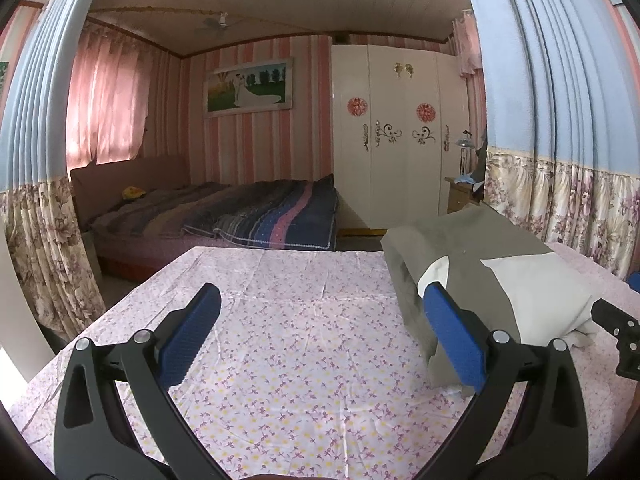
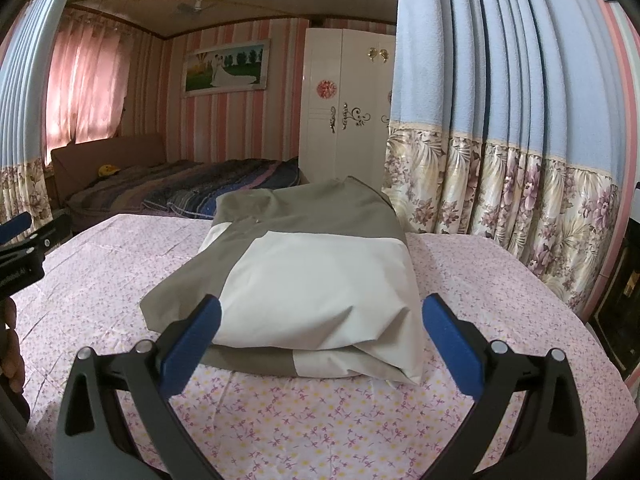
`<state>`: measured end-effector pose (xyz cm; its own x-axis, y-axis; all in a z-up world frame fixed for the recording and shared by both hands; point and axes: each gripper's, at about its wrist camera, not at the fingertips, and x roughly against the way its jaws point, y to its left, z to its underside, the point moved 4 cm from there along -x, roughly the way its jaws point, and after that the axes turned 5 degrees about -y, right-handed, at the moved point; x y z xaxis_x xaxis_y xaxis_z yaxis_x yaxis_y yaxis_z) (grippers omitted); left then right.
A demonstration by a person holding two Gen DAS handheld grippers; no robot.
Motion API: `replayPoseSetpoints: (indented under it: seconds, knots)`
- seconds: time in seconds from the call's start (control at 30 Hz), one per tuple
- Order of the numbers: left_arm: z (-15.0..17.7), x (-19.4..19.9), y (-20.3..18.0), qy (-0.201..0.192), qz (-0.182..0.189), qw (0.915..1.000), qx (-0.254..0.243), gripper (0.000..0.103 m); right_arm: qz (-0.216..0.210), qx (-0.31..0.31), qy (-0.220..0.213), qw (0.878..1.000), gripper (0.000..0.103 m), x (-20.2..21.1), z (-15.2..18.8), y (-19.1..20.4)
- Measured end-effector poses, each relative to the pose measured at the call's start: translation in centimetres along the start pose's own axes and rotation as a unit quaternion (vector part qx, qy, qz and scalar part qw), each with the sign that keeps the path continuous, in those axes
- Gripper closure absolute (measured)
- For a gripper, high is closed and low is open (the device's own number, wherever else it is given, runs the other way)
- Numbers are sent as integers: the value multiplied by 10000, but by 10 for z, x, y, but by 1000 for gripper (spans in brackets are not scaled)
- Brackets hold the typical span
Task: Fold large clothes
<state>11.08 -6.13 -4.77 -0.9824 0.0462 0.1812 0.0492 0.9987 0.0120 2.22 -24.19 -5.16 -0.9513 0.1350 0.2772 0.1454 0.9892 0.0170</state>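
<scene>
Fingers on the left gripper (image 1: 320,332) are wide apart over the flowery sheet (image 1: 280,360), holding nothing, and the right gripper (image 2: 320,336) is just as wide around the near end of the folded clothes (image 2: 312,280), so gentle pats should tidy loose edges.

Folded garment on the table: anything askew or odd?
Mostly tidy. The grey-and-cream folded garment lies flat on the floral tablecloth, but its near right corner bulges and the layers' edges do not line up. Both grippers, left and right, are open and empty.
</scene>
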Motion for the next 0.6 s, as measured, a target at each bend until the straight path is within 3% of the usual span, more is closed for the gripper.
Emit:
replayPoseSetpoints:
  seconds: [0.6]
  knots:
    - [3,0,1,34,-33,10000,-17,3,-8,16,2,10000,2,0,0,-2]
